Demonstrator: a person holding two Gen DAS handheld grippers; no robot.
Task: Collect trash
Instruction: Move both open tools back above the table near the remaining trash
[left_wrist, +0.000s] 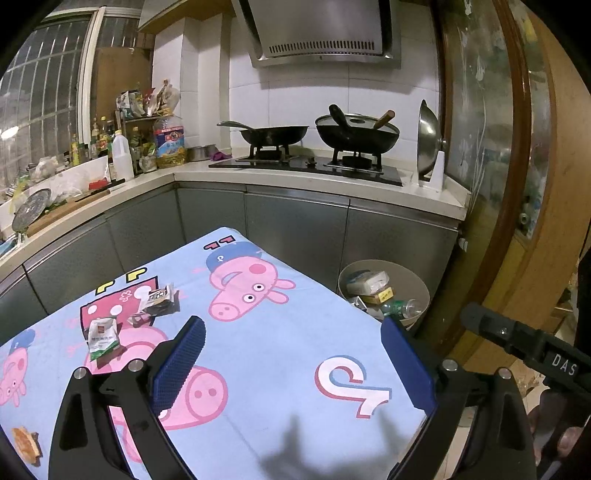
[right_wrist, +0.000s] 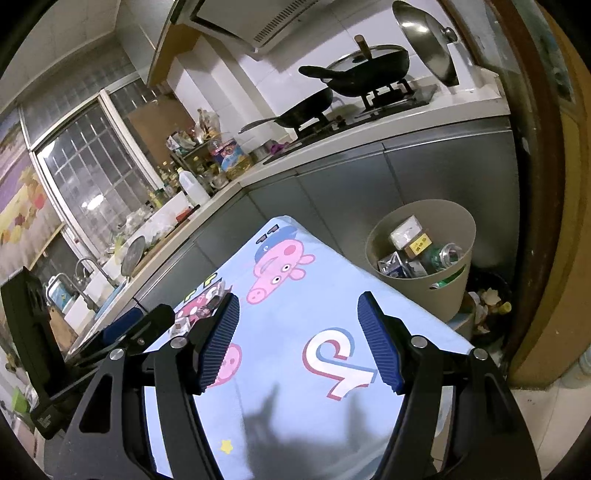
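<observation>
Blue cartoon-pig cloth over worktop. Left gripper released, jaws wide, nothing between, above cloth. Right gripper likewise released and empty. Trash on cloth, far left: green-and-white sachet, crumpled wrapper beyond, well apart from both grippers. Brown scrap at near-left edge. Beige bin off cloth's far right corner, holding cartons and plastic bottle.
</observation>
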